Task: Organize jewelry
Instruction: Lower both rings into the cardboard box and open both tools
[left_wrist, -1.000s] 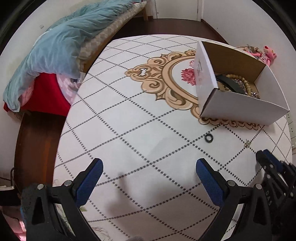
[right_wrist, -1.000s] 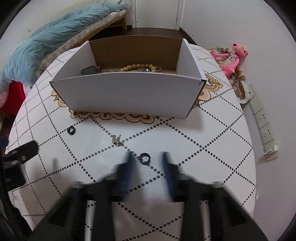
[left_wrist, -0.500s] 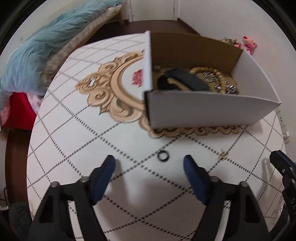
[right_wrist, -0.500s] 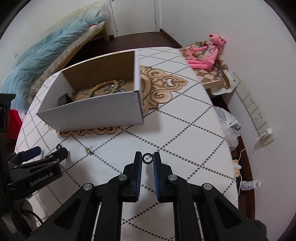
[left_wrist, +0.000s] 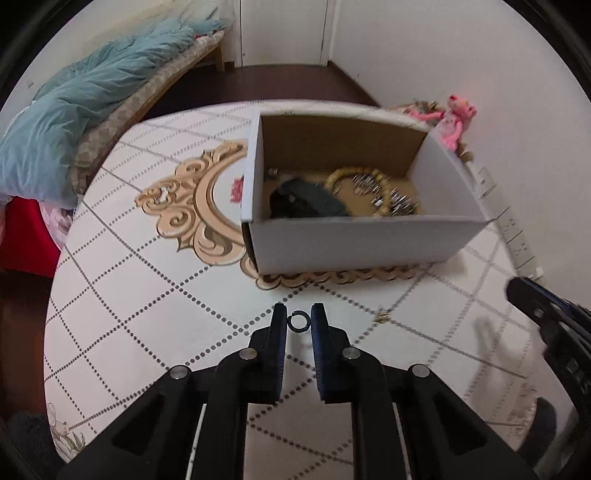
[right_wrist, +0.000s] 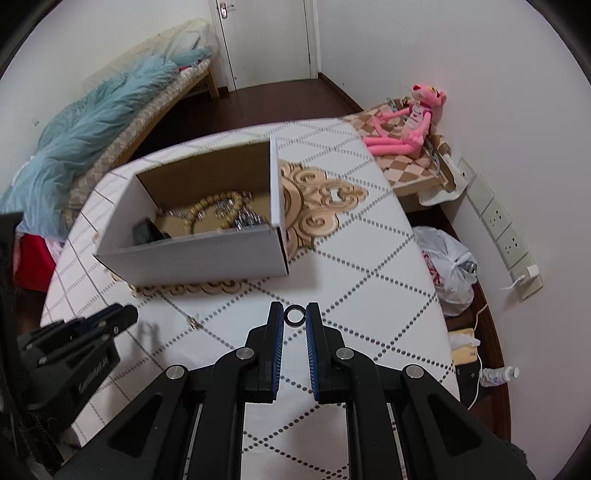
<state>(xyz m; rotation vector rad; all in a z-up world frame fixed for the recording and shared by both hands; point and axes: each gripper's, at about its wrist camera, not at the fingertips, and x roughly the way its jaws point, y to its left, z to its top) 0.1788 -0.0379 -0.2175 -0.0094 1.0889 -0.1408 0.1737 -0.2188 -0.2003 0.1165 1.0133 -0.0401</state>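
Observation:
My left gripper is shut on a small black ring just in front of the white cardboard box. My right gripper is shut on a second black ring and holds it above the table, right of the box. The box holds a bead bracelet, a dark item and silver pieces. A small gold earring lies on the table between the grippers; it also shows in the right wrist view.
The table has a white dotted-diamond cloth with a gold ornament. A bed with a blue quilt stands at the left. A pink plush toy, a plastic bag and wall sockets are at the right.
My left gripper swung toward the box and closed on the black ring on the table. My right gripper closed on its ring and lifted it up and to the right.

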